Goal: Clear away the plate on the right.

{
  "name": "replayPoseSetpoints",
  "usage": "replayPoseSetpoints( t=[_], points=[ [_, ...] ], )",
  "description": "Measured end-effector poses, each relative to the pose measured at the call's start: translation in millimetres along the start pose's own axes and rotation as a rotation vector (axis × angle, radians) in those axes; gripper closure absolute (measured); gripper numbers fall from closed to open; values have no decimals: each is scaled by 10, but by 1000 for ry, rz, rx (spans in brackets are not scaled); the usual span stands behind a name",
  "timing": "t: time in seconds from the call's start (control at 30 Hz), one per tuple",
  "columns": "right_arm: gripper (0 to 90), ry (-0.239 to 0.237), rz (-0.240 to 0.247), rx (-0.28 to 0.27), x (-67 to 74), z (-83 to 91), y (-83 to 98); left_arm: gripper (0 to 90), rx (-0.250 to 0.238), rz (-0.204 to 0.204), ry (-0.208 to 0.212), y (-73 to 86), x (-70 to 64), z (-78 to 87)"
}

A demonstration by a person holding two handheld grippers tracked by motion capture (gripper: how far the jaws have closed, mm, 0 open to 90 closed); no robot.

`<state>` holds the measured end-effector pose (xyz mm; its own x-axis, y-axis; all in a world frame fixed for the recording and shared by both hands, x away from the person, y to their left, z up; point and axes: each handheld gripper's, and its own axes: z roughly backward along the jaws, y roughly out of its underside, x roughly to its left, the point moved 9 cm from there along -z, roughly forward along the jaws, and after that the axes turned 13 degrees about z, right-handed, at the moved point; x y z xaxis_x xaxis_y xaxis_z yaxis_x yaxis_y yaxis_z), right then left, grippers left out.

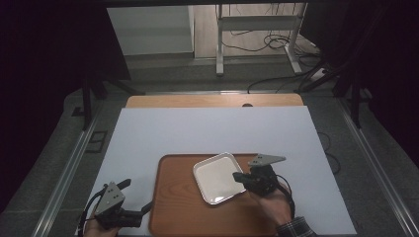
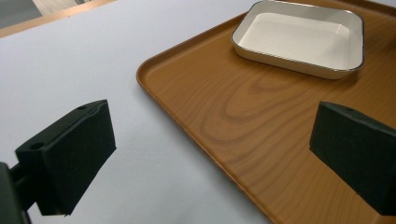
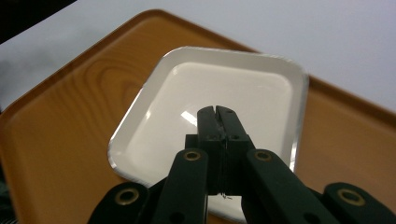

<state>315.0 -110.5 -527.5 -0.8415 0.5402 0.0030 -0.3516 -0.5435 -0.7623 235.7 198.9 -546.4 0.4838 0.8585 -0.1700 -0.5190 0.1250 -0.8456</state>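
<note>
Right gripper (image 3: 217, 112) fingers are pinching together on the near rim of the white dish (image 3: 219, 88), which is sitting on the wooden tray (image 1: 173, 197). Right gripper view is showing that clamp close; high view is showing the hand angled inward. Left gripper (image 2: 210, 154) fingers are standing released, straddling the tray edge on the tabletop (image 1: 207, 128).

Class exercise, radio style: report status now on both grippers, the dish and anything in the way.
Right gripper shut on white dish rim, over the wooden tray. Left gripper open, empty, at the tray's left edge. Nothing blocking.
</note>
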Motion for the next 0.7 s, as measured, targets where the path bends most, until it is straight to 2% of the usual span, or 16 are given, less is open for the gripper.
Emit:
replayPoseSetpoints(
  t=[0.2, 0.3, 0.33, 0.37, 0.43, 0.7],
  points=[
    [892, -48, 11, 8, 215, 21, 55, 1, 1, -1, -1, 3, -2, 2],
    [892, -67, 19, 22, 284, 11, 91, 1, 2, 0, -2, 4, -1, 2],
    [892, -90, 27, 34, 367, -14, 129, 1, 2, 1, -2, 4, 0, 3],
    [892, -90, 27, 34, 367, -14, 129, 1, 2, 1, -2, 4, 0, 3],
    [892, -109, 47, 52, 457, -52, 165, 1, 2, -1, -3, 5, -1, 3],
    [892, -153, 81, 107, 587, -207, 295, 2, 5, -4, -6, 8, -3, 2]
  ],
)
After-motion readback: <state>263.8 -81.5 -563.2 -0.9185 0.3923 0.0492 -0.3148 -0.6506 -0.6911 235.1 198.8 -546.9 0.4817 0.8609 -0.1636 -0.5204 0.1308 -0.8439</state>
